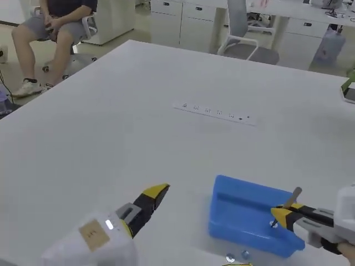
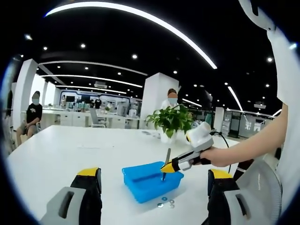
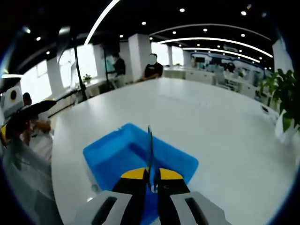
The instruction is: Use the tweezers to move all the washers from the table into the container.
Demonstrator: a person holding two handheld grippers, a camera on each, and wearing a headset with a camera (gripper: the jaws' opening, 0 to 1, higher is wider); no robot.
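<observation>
- The right gripper [image 1: 282, 213] sat at the lower right of the head view. Its jaws were clamped shut on the tweezers [image 1: 287, 206].
- The tweezers stood steeply, with the top end leaning up and to the right and the tip pointing down into the blue container [image 1: 244, 199]. In the right gripper view they rose straight up from between the closed jaws [image 3: 151, 174], over the container's blue floor [image 3: 117, 154].
- The washers [image 1: 237, 256] lay on the table [image 1: 166, 138] at the bottom edge of the head view. They were just outside the container's near wall, below and to the left of the tweezers' tip.
- In the left gripper view the washers [image 2: 166, 204] showed as a small cluster just beside the container's [image 2: 140, 187] lower corner.
- Judging from this, the next pick called for lifting the tip over the near wall and bringing it down toward the bottom of the frame. The right gripper was much the nearer to the washers.
- The left gripper [image 1: 158, 191] was at the lower left, well apart from the container. In its own view its jaws [image 2: 154, 176] stood wide apart and held nothing.
- I could not tell whether any washers lay inside the container or whether the tweezers' tip pinched one, as both were too small to see.
</observation>
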